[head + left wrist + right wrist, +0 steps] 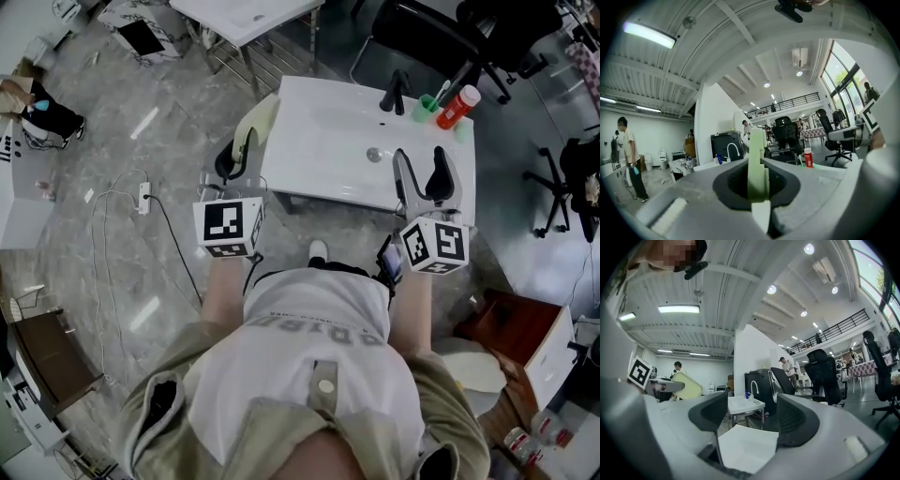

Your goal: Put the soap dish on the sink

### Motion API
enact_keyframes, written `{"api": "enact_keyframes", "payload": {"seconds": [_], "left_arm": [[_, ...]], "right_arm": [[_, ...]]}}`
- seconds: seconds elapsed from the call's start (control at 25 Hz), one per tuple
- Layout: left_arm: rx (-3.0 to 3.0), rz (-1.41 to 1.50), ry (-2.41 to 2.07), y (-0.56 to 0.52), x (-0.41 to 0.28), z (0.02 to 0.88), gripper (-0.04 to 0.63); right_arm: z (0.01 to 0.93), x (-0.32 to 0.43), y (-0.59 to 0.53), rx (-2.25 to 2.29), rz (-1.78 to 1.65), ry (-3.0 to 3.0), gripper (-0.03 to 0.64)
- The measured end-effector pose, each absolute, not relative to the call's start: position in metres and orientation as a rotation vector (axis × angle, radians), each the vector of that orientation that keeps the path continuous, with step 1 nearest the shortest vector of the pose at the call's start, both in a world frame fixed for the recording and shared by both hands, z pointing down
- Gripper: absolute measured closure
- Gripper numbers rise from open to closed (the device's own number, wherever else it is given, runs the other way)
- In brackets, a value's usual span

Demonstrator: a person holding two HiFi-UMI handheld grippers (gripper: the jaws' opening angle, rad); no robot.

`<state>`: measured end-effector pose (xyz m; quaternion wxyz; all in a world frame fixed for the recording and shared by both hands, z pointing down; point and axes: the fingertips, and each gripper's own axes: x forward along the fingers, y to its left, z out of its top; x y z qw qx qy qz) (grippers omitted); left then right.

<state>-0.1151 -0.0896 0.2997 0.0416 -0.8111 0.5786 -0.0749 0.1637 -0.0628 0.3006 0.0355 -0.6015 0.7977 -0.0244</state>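
Soap dish (757, 154): one, pinched in left tongs (758, 187); right tongs (752, 420) spread; one faucet (397, 92) on sink (319, 145).

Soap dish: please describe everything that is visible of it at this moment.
The pale green, plastic-looking soap dish is clamped between the shut jaws of the left claw, standing on its edge. The left gripper view shows only its thin rim; the head view shows a curved slab with rounded corners, beside the left edge of the white sink.

Left tongs (757, 176) pinched, right tongs (752, 413) wide
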Motion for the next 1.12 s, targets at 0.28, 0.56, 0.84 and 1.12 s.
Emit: {"api": "enact_keyframes", "payload": {"seconds": [0.28, 0.56, 0.84, 1.12], "left_arm": [[-2.557, -0.192, 1.722, -0.125, -0.088, 0.308, 0.577], [-2.647, -0.181, 1.693, -0.145, -0.08, 0.321, 0.577], [-2.783, -0.152, 1.632, -0.166, -0.069, 0.334, 0.577], [-2.945, -0.148, 1.526, -0.187, -0.054, 0.35, 0.577]], "right_arm": [[0.311, 0.182, -0.096, -1.835, -0.109, 2.427, 0.302], [0.326, 0.183, -0.109, -1.861, -0.164, 2.407, 0.303], [0.336, 0.181, -0.125, -1.902, -0.229, 2.39, 0.303], [0.339, 0.167, -0.145, -1.918, -0.273, 2.394, 0.302]]}}
